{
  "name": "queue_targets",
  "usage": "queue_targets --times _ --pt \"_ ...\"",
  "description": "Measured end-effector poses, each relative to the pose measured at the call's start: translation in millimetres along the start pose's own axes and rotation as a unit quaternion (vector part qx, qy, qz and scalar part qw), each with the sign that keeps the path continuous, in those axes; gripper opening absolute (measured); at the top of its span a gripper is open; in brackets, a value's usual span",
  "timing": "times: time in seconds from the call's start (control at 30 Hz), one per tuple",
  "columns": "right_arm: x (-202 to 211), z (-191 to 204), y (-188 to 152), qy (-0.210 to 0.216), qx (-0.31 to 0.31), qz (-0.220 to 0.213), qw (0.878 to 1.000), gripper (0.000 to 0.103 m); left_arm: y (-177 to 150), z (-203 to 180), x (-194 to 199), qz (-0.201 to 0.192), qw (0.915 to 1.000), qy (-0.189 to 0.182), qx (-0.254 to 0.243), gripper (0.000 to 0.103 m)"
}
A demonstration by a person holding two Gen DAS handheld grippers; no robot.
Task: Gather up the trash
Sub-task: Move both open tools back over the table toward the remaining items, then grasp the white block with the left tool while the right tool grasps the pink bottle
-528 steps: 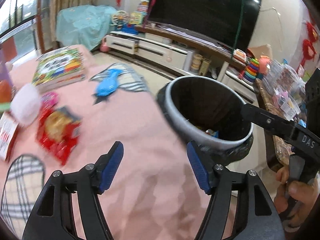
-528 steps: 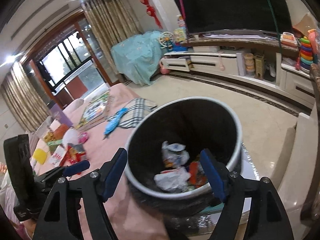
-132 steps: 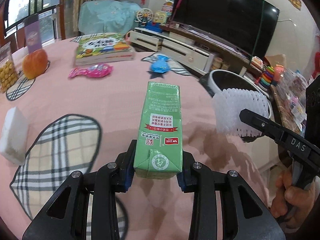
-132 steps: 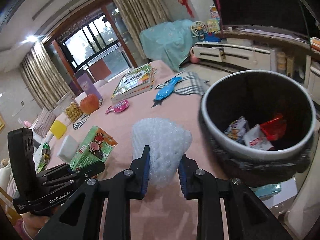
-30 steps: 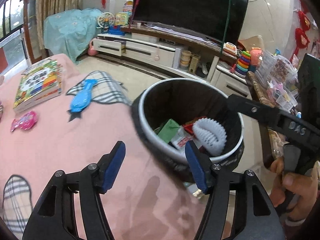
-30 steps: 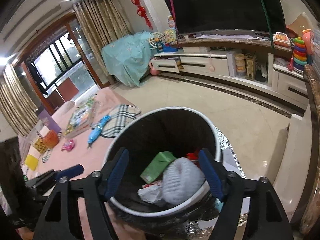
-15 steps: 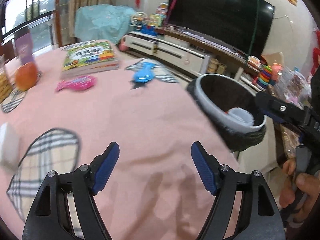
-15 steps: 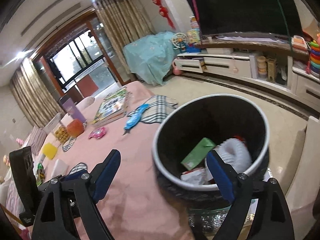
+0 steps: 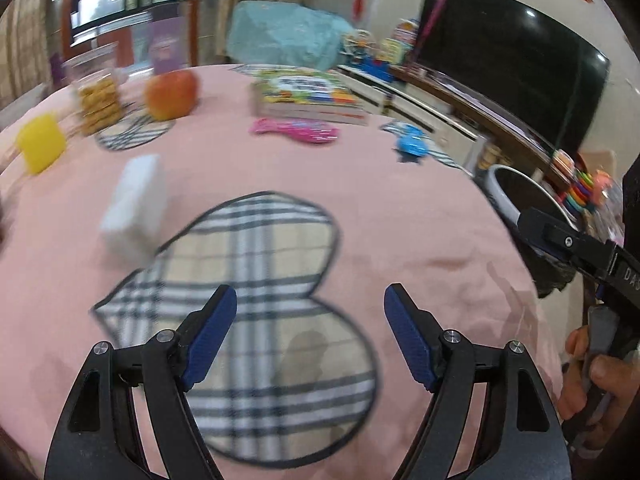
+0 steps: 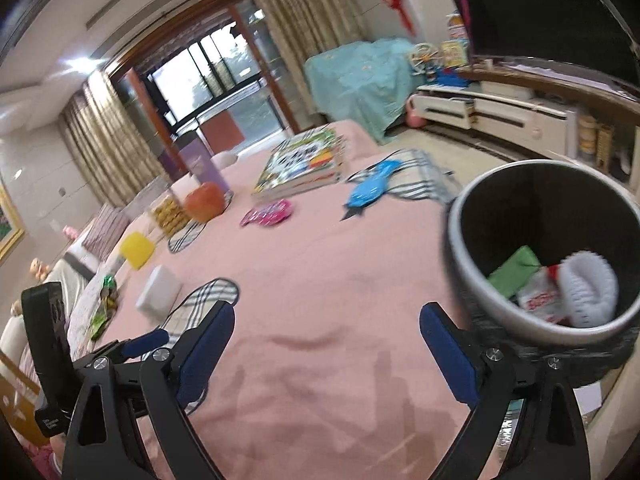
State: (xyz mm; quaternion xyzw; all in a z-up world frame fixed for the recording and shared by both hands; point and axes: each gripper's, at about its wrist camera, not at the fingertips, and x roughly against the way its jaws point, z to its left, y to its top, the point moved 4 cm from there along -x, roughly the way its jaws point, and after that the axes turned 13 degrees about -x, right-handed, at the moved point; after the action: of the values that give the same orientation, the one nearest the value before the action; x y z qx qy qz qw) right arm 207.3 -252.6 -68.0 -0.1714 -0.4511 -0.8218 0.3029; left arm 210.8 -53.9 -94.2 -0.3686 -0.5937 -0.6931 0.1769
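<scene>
My left gripper [image 9: 310, 316] is open and empty above a plaid heart patch on the pink tablecloth [image 9: 280, 168]. A white foam block [image 9: 136, 208] lies ahead to its left; it also shows in the right wrist view [image 10: 158, 292]. My right gripper [image 10: 326, 340] is open and empty over the cloth, left of the black trash bin [image 10: 460, 248]. The bin holds a green carton [image 10: 514, 266], a white foam net [image 10: 590, 294] and wrappers. A green wrapper [image 10: 102, 308] lies at the table's left edge.
On the table: a yellow block [image 9: 42, 148], a jar of snacks [image 9: 98, 100], an orange fruit [image 9: 172, 94], a book [image 9: 308, 96], a pink toy [image 9: 296, 130] and a blue toy [image 9: 412, 146]. A TV [image 9: 512, 76] and cabinet stand behind.
Both grippers have swung left, away from the bin and over the table. The white block and plaid heart are now close before the left gripper. Both stay open.
</scene>
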Motion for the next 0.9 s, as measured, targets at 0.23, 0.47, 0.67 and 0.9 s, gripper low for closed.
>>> queue_targets --times 0.23,0.47,0.67,0.9 --pt "-33.1 27.2 -12.0 0.013 0.034 0.039 0.999 0.095 -17.4 40.1 16.5 -0.004 0.9983 0.046 0.035 0.078" --pt "-56.7 50.8 -12.3 0.022 0.071 0.063 0.995 0.095 -22.3 73.9 12.1 0.001 0.9945 0.076 0.072 0.081" --pt "-79.4 65.4 -8.1 0.024 0.101 0.074 0.992 0.095 -13.0 91.9 0.6 0.004 0.9925 0.092 0.080 0.085" --pt "-111.6 79.4 4.6 0.030 0.125 0.092 0.988 0.095 3.6 104.2 -22.3 0.016 0.9908 0.115 0.070 0.086"
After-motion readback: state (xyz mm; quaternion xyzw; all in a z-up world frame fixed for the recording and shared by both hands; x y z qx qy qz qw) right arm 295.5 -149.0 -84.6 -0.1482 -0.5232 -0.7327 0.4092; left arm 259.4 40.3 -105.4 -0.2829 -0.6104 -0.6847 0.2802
